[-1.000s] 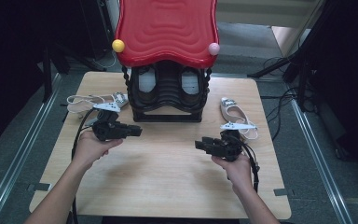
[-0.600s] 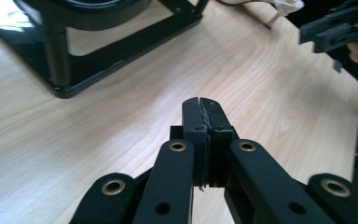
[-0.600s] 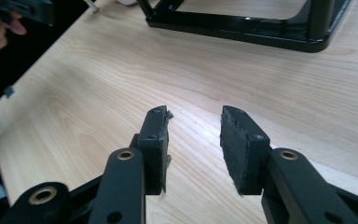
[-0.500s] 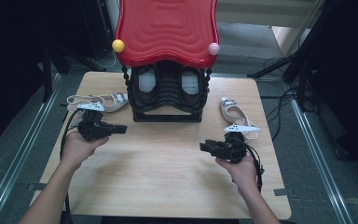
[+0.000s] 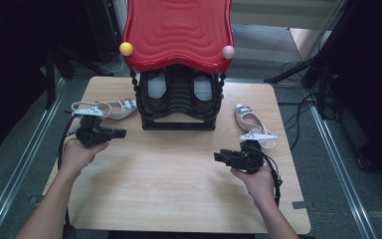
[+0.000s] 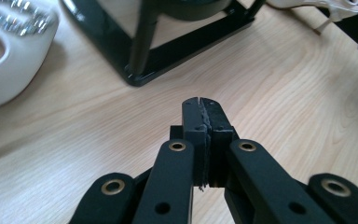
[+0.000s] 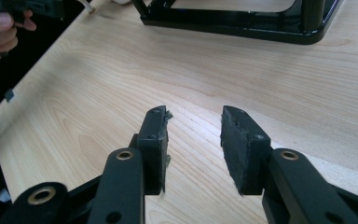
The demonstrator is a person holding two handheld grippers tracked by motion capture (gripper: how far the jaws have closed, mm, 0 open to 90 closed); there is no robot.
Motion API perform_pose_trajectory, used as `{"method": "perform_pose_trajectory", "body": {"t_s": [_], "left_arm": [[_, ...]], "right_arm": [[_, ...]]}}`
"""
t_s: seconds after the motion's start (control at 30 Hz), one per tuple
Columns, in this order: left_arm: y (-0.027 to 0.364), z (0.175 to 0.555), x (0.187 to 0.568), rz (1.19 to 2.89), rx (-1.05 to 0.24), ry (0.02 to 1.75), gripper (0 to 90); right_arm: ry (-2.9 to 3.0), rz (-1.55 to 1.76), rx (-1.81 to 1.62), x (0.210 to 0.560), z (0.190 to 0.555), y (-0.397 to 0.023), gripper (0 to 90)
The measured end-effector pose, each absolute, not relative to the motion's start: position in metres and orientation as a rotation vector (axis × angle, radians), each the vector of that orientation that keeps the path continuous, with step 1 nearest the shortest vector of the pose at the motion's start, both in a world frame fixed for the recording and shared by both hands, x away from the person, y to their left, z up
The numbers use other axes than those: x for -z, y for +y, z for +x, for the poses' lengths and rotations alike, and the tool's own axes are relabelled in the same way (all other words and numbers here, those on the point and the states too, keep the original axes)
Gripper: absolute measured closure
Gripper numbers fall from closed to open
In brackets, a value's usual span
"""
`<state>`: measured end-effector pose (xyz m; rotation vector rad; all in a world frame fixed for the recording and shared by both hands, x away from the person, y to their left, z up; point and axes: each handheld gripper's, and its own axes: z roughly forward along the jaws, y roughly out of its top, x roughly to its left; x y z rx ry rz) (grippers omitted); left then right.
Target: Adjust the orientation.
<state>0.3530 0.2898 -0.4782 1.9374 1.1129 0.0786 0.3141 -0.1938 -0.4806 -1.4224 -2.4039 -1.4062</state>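
Left gripper (image 5: 119, 133), its ragged foam pads pressing together on nothing, is hovering beside a glossy white jewelled shoe (image 5: 110, 108) lying left of the black ribbed rack (image 5: 179, 107); right gripper (image 5: 220, 156) is gaping, empty, over pale woodgrain table (image 5: 179, 194).

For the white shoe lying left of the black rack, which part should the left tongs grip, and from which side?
Probably the side wall of the white shoe, at its open middle. The shoe lies on its sole on the table, opening upward, so one pad can go inside and one outside. Come from above on the person's side; the left tongs, now shut, must open first.
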Motion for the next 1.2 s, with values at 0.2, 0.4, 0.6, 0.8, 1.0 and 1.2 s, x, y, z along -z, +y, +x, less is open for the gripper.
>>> {"method": "perform_pose_trajectory", "body": {"t_s": [0.2,0.4,0.6,0.8,1.0,1.2], "left_arm": [[0.302,0.367,0.49,1.9,-0.105,1.173,90.0],[0.308,0.384,0.494,1.886,-0.106,1.215,90.0],[0.311,0.405,0.501,1.874,-0.14,1.235,90.0],[0.312,0.42,0.512,1.88,-0.162,1.278,90.0],[0.313,0.432,0.523,1.859,-0.176,1.325,90.0],[0.307,0.443,0.526,1.863,-0.231,1.367,90.0]], "right_arm": [[-2.424,-1.422,1.405,0.481,0.312,-0.193,61.1],[-2.44,-1.421,1.398,0.481,0.31,-0.19,59.7],[-2.446,-1.426,1.392,0.481,0.31,-0.19,59.5],[-2.448,-1.437,1.383,0.483,0.308,-0.189,59.1],[-2.45,-1.442,1.376,0.484,0.307,-0.189,58.5],[-2.447,-1.466,1.368,0.487,0.306,-0.191,58.1]]}}
